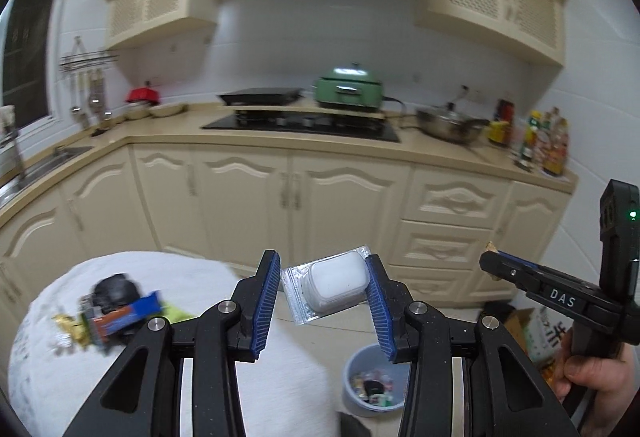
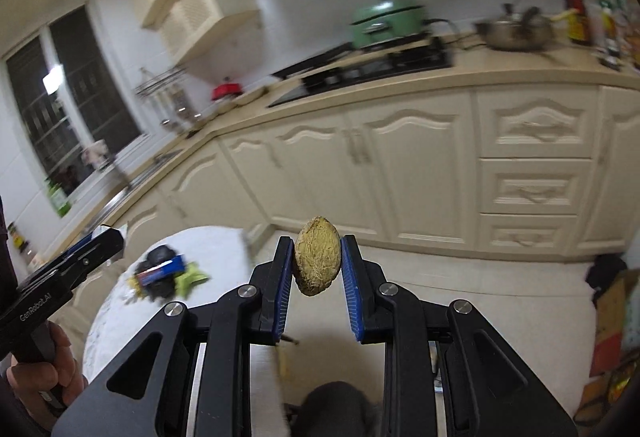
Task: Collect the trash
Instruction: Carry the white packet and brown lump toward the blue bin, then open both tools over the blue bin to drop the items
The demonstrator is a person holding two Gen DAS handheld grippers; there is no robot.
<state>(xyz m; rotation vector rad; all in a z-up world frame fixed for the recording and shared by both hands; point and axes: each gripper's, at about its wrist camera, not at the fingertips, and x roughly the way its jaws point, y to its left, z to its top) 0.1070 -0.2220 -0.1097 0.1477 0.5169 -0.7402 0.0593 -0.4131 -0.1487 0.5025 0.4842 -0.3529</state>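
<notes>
My left gripper (image 1: 326,277) is shut on a white plastic blister pack (image 1: 330,287) with a clear foil edge, held in the air above the floor. Below and to its right stands a grey-blue trash bin (image 1: 360,373) with several wrappers inside. My right gripper (image 2: 317,263) is shut on a fibrous yellow-brown fruit pit (image 2: 317,261), held upright between the blue pads. In the left wrist view the right gripper (image 1: 490,263) shows at the right, with a hand under it. More trash (image 1: 114,311), a blue wrapper, a black lump and a green scrap, lies on the round white table (image 1: 192,277).
Cream kitchen cabinets (image 1: 304,189) and a counter with a stove, a green pot (image 1: 348,87) and a steel pan (image 1: 448,125) run across the back. A sink (image 1: 36,165) is at the left. Cardboard boxes (image 1: 536,329) stand on the floor at right.
</notes>
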